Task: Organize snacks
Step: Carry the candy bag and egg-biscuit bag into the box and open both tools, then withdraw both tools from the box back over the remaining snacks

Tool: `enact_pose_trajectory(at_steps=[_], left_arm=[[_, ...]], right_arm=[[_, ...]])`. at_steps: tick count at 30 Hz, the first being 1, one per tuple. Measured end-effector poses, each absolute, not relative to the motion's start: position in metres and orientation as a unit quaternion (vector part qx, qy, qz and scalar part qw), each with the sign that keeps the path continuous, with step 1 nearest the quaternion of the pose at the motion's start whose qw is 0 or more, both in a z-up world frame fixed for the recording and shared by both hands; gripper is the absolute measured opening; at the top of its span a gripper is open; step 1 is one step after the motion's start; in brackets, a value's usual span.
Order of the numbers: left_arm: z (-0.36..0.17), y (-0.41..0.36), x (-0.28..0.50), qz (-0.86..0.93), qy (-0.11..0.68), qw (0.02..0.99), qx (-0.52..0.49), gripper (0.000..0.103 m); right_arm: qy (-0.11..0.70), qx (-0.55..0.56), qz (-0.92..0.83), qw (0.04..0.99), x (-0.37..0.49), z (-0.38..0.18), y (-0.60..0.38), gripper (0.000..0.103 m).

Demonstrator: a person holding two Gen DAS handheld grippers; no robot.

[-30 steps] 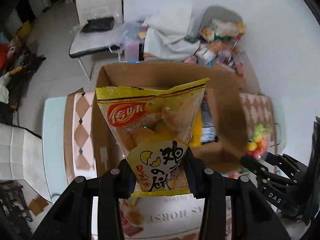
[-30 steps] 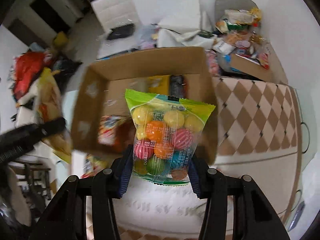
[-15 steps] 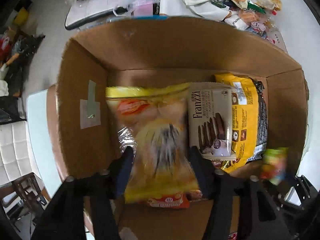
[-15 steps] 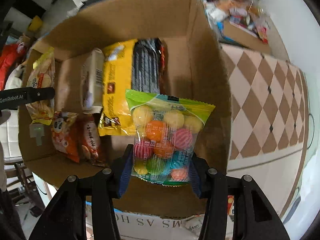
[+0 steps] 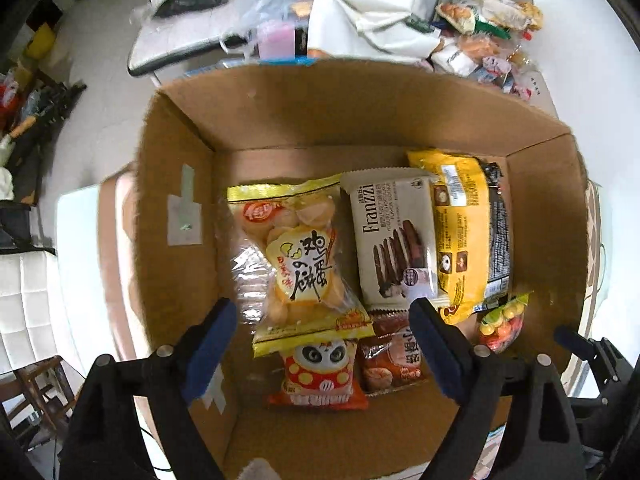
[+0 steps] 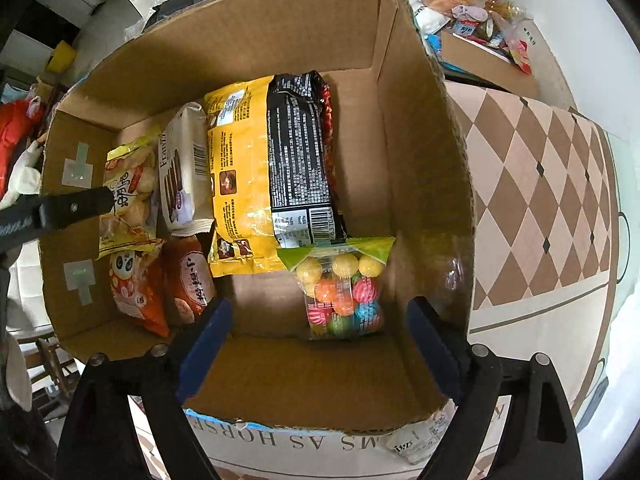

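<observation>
An open cardboard box [image 5: 352,104] [image 6: 424,168] holds the snacks. The yellow bag of egg puffs [image 5: 298,264] [image 6: 128,196] lies in its left part, free of my left gripper [image 5: 322,320], whose jaws are opening wide above it. The clear bag of coloured candy balls [image 6: 344,292] [image 5: 502,320] lies on the box floor at the right, and my right gripper [image 6: 316,324] hangs over it, jaws opening, pads off the bag. A white Franzzi biscuit pack [image 5: 394,240], a yellow-black bag [image 5: 468,232] [image 6: 272,180], a panda pack [image 5: 320,372] and a brown pack [image 5: 394,360] also lie inside.
Beyond the box, a pile of loose snacks [image 5: 484,40] [image 6: 472,12] lies on another carton. A checked cloth [image 6: 540,184] covers the table to the right. White chairs [image 5: 24,304] and a bag-strewn seat [image 5: 192,12] stand around.
Both grippers came down over the box and went from shut to wide open. The egg puff bag and the candy bag dropped out of the jaws and now lie inside the box.
</observation>
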State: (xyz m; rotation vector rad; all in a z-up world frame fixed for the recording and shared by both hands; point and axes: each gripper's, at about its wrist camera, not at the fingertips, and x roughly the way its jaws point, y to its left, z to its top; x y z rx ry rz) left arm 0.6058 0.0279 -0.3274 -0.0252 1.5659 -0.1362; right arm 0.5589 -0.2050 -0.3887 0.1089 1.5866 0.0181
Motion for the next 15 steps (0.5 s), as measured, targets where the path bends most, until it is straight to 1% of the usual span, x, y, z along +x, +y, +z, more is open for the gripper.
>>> enact_pose_trajectory(at_steps=[4,15], left_arm=[[-0.304,0.032,0.590,-0.054,0.678,0.733,-0.009,0.088],[-0.244,0.053,0.519,-0.044,0.607,0.792,-0.034,0.088]], right_arm=[[0.700,0.047,0.008,0.713,0.553,-0.378,-0.198,0.092],[0.633,0.033,0.003,0.774,0.511,-0.313,-0.182,0.092]])
